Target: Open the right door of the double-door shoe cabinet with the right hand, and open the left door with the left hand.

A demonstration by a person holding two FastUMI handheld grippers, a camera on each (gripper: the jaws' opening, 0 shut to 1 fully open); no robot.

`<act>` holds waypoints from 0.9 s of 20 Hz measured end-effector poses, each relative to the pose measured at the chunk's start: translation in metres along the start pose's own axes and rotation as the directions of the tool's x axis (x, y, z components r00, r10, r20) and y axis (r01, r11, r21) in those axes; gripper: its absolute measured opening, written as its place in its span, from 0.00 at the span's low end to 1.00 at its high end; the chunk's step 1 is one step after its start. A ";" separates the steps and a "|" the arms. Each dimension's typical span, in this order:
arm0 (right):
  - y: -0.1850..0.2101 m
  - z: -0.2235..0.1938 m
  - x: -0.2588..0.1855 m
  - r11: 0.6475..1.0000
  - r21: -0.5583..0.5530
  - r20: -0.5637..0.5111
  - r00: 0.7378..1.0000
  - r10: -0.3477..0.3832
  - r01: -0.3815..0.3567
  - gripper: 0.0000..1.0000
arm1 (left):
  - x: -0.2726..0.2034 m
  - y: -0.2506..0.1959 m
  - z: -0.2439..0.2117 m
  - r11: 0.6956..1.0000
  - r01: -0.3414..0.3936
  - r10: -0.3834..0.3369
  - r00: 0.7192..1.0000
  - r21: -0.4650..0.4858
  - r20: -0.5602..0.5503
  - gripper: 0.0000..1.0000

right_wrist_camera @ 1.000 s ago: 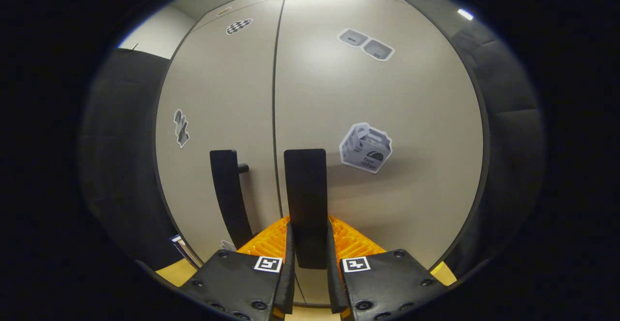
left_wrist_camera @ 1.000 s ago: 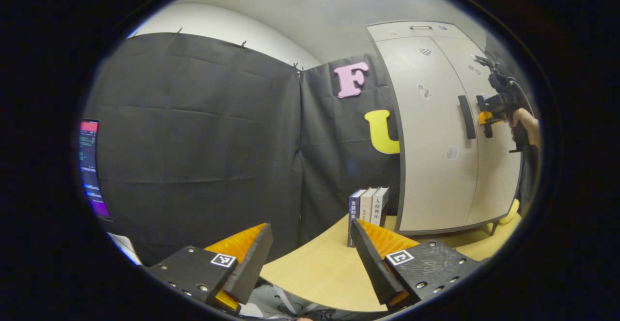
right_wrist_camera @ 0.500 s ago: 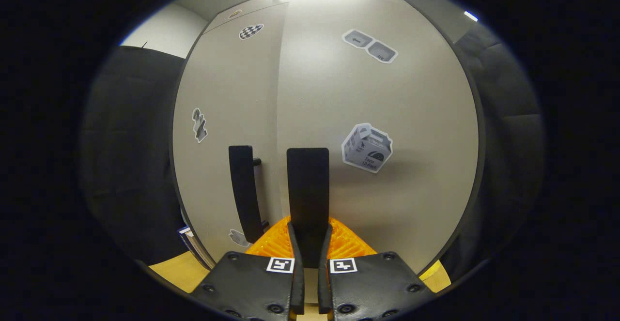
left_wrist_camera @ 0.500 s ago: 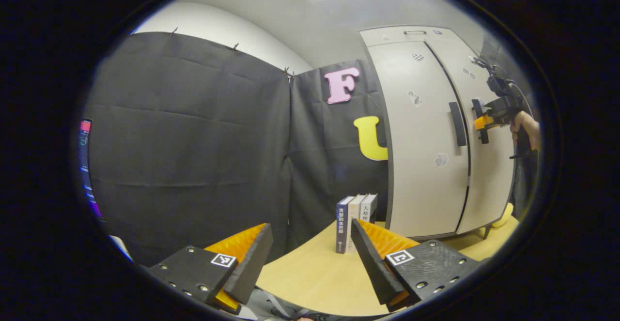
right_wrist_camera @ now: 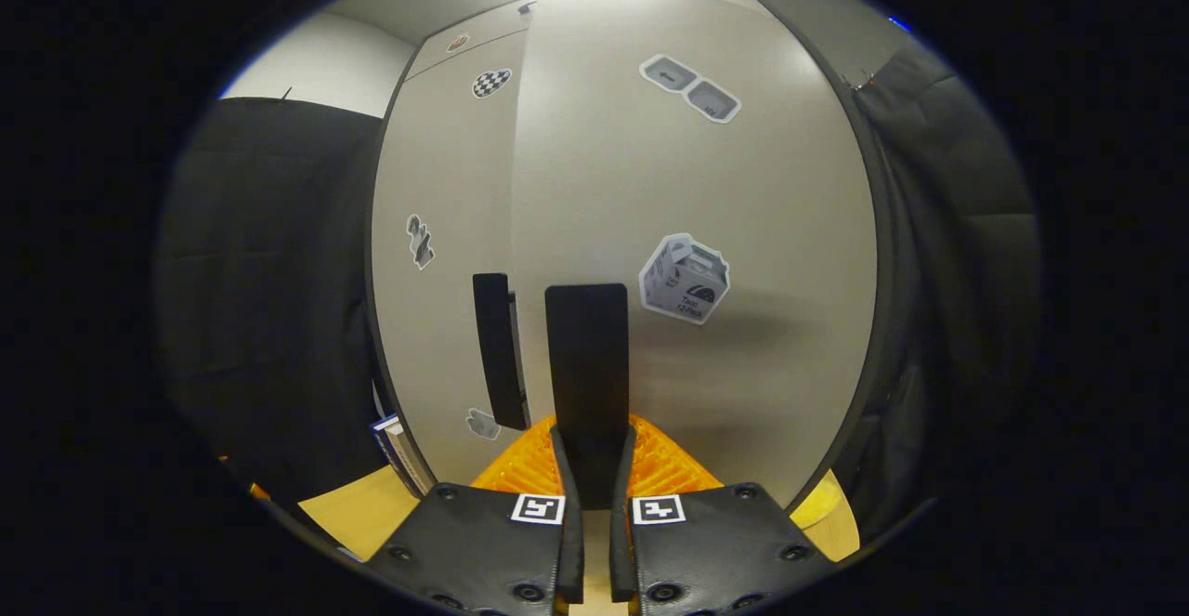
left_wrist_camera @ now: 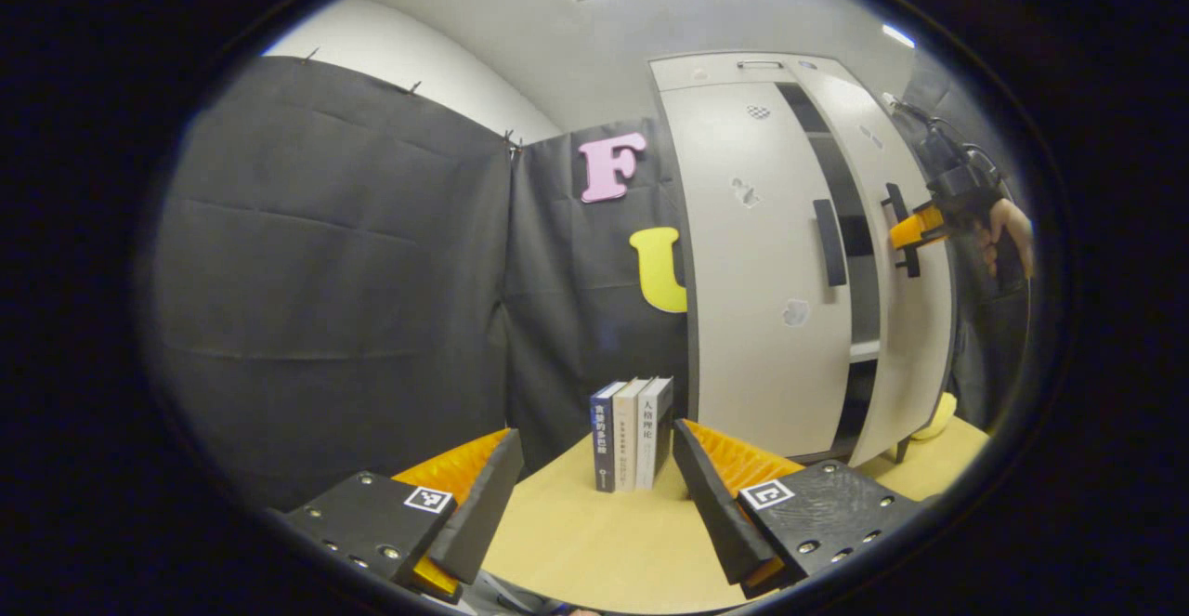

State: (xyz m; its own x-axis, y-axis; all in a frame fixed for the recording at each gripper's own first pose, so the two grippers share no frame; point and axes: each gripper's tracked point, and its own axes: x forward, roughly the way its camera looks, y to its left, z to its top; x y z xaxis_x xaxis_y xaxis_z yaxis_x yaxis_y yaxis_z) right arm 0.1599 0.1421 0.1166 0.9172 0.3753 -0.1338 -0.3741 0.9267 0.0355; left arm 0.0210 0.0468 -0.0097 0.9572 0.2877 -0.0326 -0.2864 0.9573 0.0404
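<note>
In the right gripper view, the right gripper (right_wrist_camera: 589,467) is clamped on the right door handle (right_wrist_camera: 586,365), a dark vertical bar; both fingers (right_wrist_camera: 561,477) press its lower part from either side, with only the bar's width between them. The right door (right_wrist_camera: 697,189) carries a box-shaped sticker (right_wrist_camera: 685,278) just right of the handle and a pair of grey stickers (right_wrist_camera: 690,88) near its top. It stands swung out from the shoe cabinet (left_wrist_camera: 743,68), its free edge ahead of the left door (right_wrist_camera: 446,254), which lies flush and closed with its own left door handle (right_wrist_camera: 494,347) untouched. In the left gripper view, the same right gripper (left_wrist_camera: 915,226) and the hand (left_wrist_camera: 1008,230) holding it are seen far off at the right door's handle, and a dark gap between the two doors shows a shelf (left_wrist_camera: 864,349) inside. The left gripper (left_wrist_camera: 594,477) hovers low over the yellow table (left_wrist_camera: 594,542), well apart from the cabinet, its fingers (left_wrist_camera: 488,495) spread wide and holding nothing. Three upright books (left_wrist_camera: 632,432) stand on the table between those fingers in the view, just beside the cabinet's left side.
</note>
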 end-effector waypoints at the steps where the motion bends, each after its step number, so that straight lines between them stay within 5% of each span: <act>1: -0.001 0.000 -0.005 1.000 0.006 -0.003 1.000 0.008 -0.008 0.12 | 0.002 -0.004 0.001 1.000 0.011 -0.011 1.000 0.001 0.001 0.96; 18: -0.039 -0.007 -0.082 0.998 0.009 -0.045 0.997 0.066 -0.066 0.12 | 0.022 -0.083 0.003 0.985 0.170 -0.170 0.985 0.004 -0.011 0.96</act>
State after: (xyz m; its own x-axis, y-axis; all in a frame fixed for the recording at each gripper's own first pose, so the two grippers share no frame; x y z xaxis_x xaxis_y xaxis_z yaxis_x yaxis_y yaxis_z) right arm 0.0979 0.0751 0.1191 0.8835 0.4345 -0.1753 -0.4321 0.9002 0.0535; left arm 0.0656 -0.0266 -0.0104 0.9914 0.1210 -0.0500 -0.1191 0.9921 0.0385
